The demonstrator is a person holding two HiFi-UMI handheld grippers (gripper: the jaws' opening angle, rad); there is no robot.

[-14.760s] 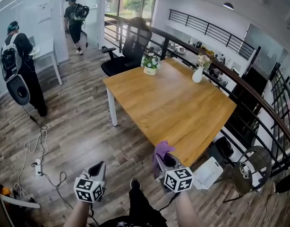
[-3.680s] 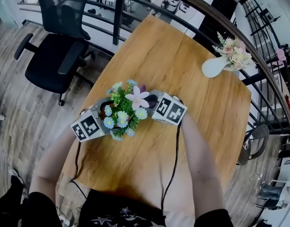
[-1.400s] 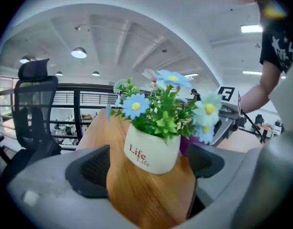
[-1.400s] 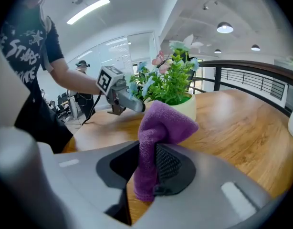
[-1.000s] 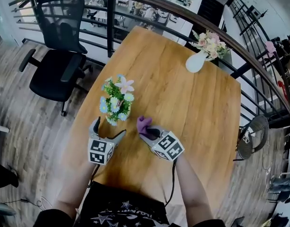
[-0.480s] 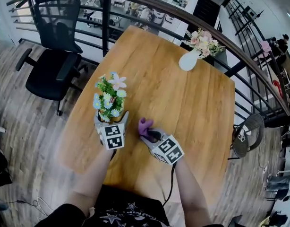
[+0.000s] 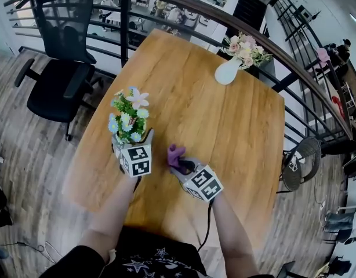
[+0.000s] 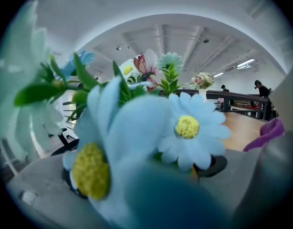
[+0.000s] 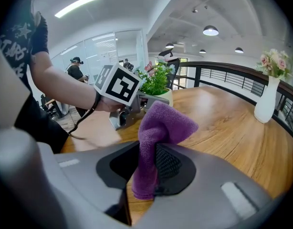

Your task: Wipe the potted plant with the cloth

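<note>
The potted plant (image 7: 128,119), with blue, white and pink flowers in a pale pot, stands near the left edge of the wooden table (image 7: 224,126). My left gripper (image 7: 131,143) sits at the pot with one jaw against each side, gripping it. Blossoms of the plant (image 8: 187,128) fill the left gripper view and hide the jaws. My right gripper (image 7: 180,163) is just right of the pot, shut on a purple cloth (image 7: 175,153) that sticks up from its jaws. In the right gripper view the cloth (image 9: 161,128) stands between the jaws and the plant (image 9: 156,82) is ahead to the left.
A white vase of pink flowers (image 7: 227,71) stands at the table's far right corner. A black office chair (image 7: 56,80) is on the floor to the left. A dark railing (image 7: 184,2) runs behind the table. The table's near edge is close to my body.
My left gripper went from open on the table in front of the pot to clasping the pot's sides. The right gripper with the cloth has stayed about where it was.
</note>
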